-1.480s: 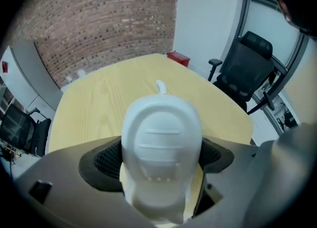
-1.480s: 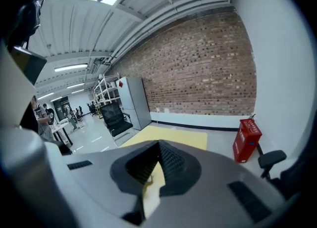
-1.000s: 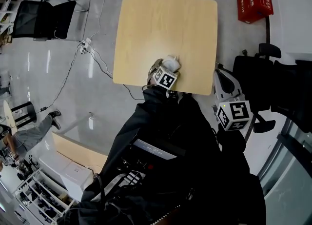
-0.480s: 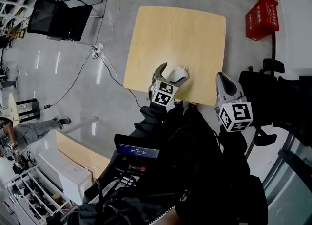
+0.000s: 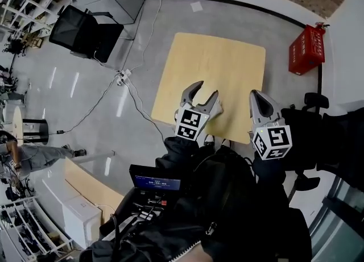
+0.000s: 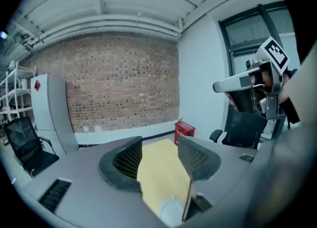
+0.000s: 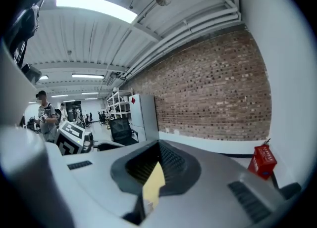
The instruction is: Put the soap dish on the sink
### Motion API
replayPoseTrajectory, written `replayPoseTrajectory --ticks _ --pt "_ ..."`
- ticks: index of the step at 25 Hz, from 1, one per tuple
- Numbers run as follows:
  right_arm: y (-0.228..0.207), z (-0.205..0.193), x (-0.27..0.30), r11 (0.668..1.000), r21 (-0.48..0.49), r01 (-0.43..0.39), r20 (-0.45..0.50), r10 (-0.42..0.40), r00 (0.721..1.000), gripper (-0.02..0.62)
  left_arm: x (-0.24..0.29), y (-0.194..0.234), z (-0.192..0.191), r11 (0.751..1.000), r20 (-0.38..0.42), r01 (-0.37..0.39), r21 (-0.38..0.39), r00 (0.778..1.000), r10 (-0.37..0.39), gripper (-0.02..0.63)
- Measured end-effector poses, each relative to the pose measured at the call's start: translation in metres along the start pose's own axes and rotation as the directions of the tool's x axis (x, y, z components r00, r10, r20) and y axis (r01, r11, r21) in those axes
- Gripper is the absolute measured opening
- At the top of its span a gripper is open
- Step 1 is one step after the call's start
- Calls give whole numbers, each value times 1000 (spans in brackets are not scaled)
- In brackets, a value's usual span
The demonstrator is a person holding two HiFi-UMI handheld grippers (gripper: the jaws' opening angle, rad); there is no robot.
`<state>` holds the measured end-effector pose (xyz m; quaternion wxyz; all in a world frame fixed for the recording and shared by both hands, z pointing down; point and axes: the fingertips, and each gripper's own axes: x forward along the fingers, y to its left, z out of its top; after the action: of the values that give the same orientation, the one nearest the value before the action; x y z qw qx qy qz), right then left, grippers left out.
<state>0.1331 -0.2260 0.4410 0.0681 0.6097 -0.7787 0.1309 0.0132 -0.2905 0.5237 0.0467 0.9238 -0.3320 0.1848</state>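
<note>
Soap dish [image 5: 218, 107] down on the tabletop [image 5: 227, 56], a small white thing near the edge at about six o'clock of the board in the head view, and nothing has hold of it. The left tongs [image 5: 205, 89] hang over that same edge, the dish peeping out at their four o'clock, just beside one jaw. Those jaws are closing, a plain gap between them and no thing between the mesh pads. Through the gap, the left gripper view of the left tongs [image 6: 160, 145] shows only yellow tabletop, and the pale round dish [image 6: 172, 213] sits low at six o'clock. Over at three o'clock of them, the right tongs [image 5: 257, 95] come to a single point, jaws together. The right gripper view bears it out: the tips of the right tongs [image 7: 157, 155] meet, with just a sliver of yellow showing nearer the base and nothing gripped. A red box [image 5: 307, 50] stands on the grey floor [image 5: 102, 119] at two o'clock of the tabletop, and a black chair [image 5: 85, 33] at ten o'clock. A white cable [image 5: 133, 93] trails at nine.
</note>
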Motion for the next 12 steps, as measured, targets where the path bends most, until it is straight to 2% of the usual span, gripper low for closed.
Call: replayPoseTrajectory --ticks 6,7,12 --pt "-3 31 -4 1000 -27 -1 77 3 997 6 -13 0 52 999 119 -40 37 992 35 58" --pt "-3 36 -4 999 -33 -1 88 3 996 6 -14 0 60 999 139 -38 36 990 33 11" --pt "-9 55 -3 998 -64 5 128 3 992 6 -17 0 91 999 205 -30 35 978 22 5"
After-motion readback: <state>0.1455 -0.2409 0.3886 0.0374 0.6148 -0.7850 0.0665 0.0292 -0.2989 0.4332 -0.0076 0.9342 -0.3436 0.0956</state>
